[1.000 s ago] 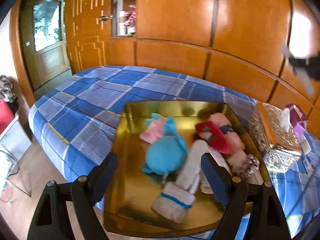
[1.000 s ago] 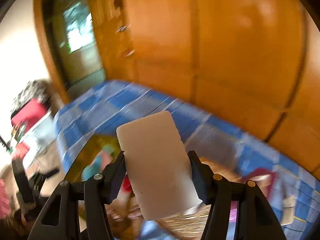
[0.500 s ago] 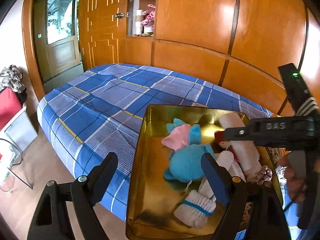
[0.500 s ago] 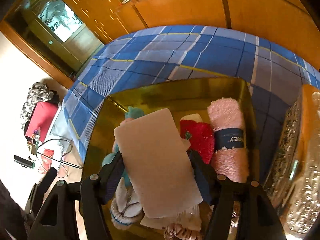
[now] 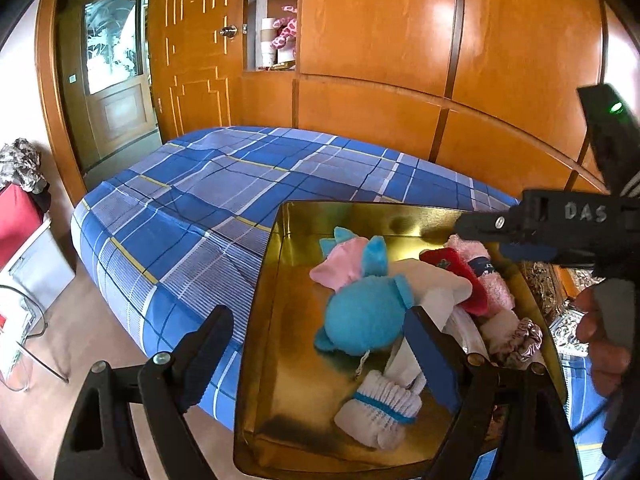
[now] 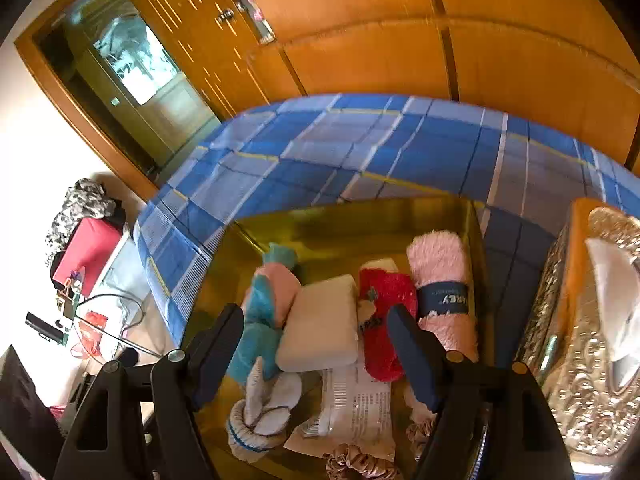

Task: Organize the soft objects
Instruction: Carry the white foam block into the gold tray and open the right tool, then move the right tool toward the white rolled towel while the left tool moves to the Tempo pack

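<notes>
A gold metal tray (image 5: 280,320) (image 6: 320,216) sits on the bed and holds soft things. A white sponge block (image 6: 322,330) lies in it between a blue and pink plush toy (image 6: 264,312) (image 5: 364,316) and a red plush (image 6: 386,308). A rolled pink towel (image 6: 442,280) lies at the right. White socks (image 5: 380,408) (image 6: 260,412), a white packet (image 6: 356,408) and a satin scrunchie (image 6: 360,464) lie at the front. My right gripper (image 6: 316,344) is open just above the sponge, holding nothing. My left gripper (image 5: 320,348) is open and empty over the tray's near left edge.
The bed has a blue plaid sheet (image 5: 224,192). A silver embossed tissue box (image 6: 592,340) stands right of the tray. Orange wooden wardrobe panels (image 5: 400,40) back the bed. A door (image 5: 116,92) and a red case (image 5: 16,216) are at the left.
My right gripper has lowered the white sponge into the tray and opened, letting it go. My left gripper has drifted left and back, so the tray now sits to its right.
</notes>
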Tool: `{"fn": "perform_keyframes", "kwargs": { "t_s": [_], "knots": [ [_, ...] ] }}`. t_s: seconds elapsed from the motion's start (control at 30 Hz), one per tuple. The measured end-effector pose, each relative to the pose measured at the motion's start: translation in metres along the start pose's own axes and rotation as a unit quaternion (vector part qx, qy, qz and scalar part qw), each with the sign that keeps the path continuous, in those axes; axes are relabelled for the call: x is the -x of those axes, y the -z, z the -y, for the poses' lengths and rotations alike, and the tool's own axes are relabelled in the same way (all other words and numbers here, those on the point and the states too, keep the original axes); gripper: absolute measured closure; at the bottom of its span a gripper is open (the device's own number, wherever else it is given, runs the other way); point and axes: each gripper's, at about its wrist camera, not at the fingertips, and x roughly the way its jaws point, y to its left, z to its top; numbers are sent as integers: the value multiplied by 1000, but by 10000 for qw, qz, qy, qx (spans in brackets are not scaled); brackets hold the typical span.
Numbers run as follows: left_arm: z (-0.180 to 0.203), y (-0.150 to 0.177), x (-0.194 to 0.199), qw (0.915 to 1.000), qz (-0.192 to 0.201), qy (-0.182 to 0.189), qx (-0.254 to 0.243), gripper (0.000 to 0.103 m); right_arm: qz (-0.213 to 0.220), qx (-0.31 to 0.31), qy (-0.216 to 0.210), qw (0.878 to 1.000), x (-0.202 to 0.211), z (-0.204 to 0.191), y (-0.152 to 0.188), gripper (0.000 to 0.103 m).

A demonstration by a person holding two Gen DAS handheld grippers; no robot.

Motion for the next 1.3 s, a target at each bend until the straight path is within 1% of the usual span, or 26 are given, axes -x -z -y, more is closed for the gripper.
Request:
{"fn": "perform_keyframes", "kwargs": {
  "t_s": [0.13, 0.33, 0.53, 0.63, 0.87, 1.0, 1.13, 1.23, 1.3],
  "knots": [
    [5, 0, 4, 10000, 30, 49, -71, 15, 231, 97, 41, 9997, 18, -4, 1, 27],
    [10, 0, 8, 9998, 89, 88, -128, 15, 524, 386, 360, 9972, 48, -2, 20, 27],
    [20, 2, 12, 9994, 123, 173, -273, 15, 750, 621, 729, 9926, 76, 12, 47, 27],
    [25, 4, 12, 9991, 106, 226, -336, 15, 842, 582, 748, 9919, 88, 21, 58, 27],
    [33, 5, 17, 9982, 138, 371, -444, 15, 911, 583, 964, 9895, 119, 48, 85, 27],
    [38, 5, 21, 9978, 203, 350, -527, 15, 995, 359, 1187, 9873, 144, 78, 98, 27],
    [45, 4, 27, 9971, 260, 410, -586, 15, 1090, -122, 1518, 9823, 170, 122, 109, 27],
    [54, 5, 34, 9957, 317, 496, -712, 15, 1157, -623, 1771, 9754, 190, 160, 117, 27],
    [61, 7, 37, 9943, 303, 618, -815, 15, 1236, -960, 1973, 9678, 205, 185, 123, 27]
  ]
}}
